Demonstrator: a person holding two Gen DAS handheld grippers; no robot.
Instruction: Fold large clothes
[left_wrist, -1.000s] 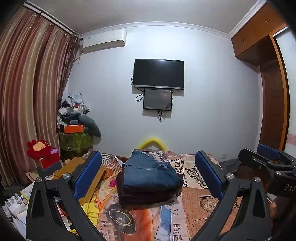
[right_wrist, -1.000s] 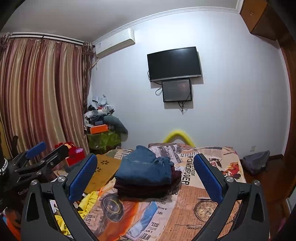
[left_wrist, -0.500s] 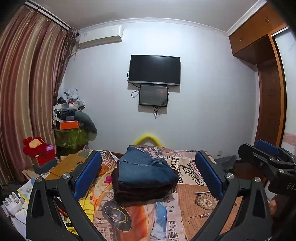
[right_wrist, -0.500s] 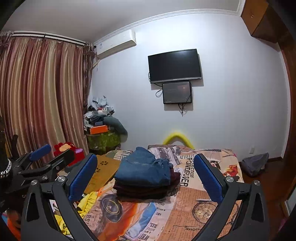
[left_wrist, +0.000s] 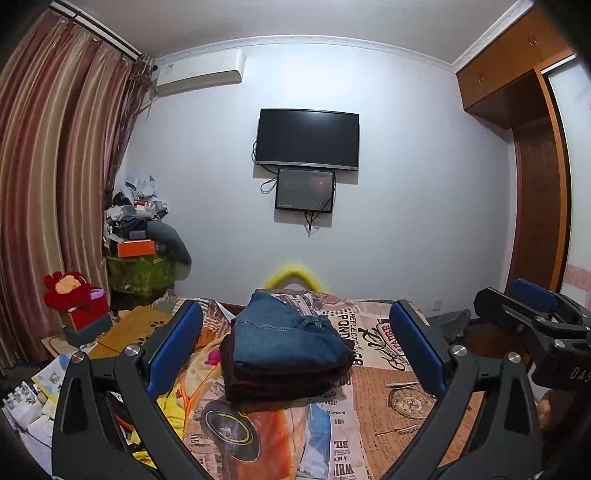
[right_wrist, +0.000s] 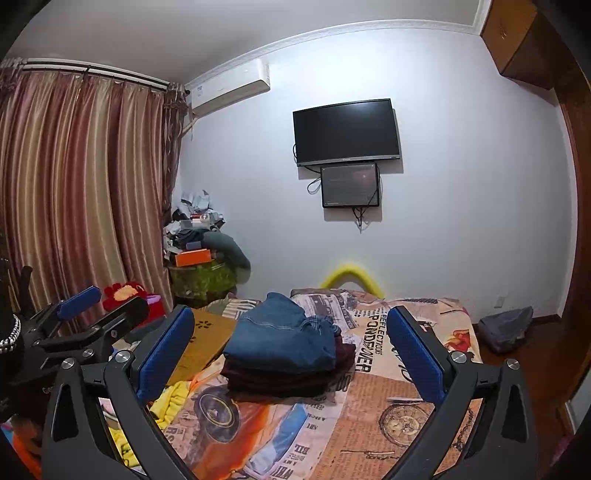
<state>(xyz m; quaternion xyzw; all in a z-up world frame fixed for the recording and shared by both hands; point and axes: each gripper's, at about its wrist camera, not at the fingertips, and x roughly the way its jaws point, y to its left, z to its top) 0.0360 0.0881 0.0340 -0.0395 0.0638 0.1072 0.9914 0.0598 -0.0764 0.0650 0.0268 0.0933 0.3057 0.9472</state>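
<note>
The bed (left_wrist: 406, 417) fills the lower half of the room, spread with a printed bedsheet (right_wrist: 369, 398) covered in newspaper lettering, a clock face and an orange car. The striped curtains (left_wrist: 48, 192) hang at nine o'clock, a wooden wardrobe (left_wrist: 532, 192) stands at three o'clock, and the black television (left_wrist: 307, 138) is mounted on the wall at twelve o'clock, with a smaller dark screen (left_wrist: 304, 189) just below it and an air conditioner (left_wrist: 199, 72) high at eleven o'clock.

At the centre of the bed lies the stack of folded clothes (left_wrist: 284, 354): folded blue jeans (right_wrist: 280, 339) on top, resting squarely on a dark maroon garment (right_wrist: 284, 380) beneath. A yellow garment (right_wrist: 170, 402) lies rumpled at the bed's edge, at about eight o'clock from the stack.

The left gripper (left_wrist: 295, 354) is held above the near end of the bed, its jaws spread wide, gripping nothing, and the stack shows between its blue pads (left_wrist: 173, 347) without touching them. The right gripper (right_wrist: 291, 358) hangs likewise, jaws wide apart and empty, framing the same stack. Each gripper appears in the other's camera: the right one at three o'clock in the left view, the left one at nine o'clock in the right view.

A cluttered cabinet (left_wrist: 142, 258) piled with odds and ends, an orange box (left_wrist: 135, 247) among them, stands at ten o'clock, and a red plush toy (left_wrist: 68, 286) sits on a red box lower down beside it.
</note>
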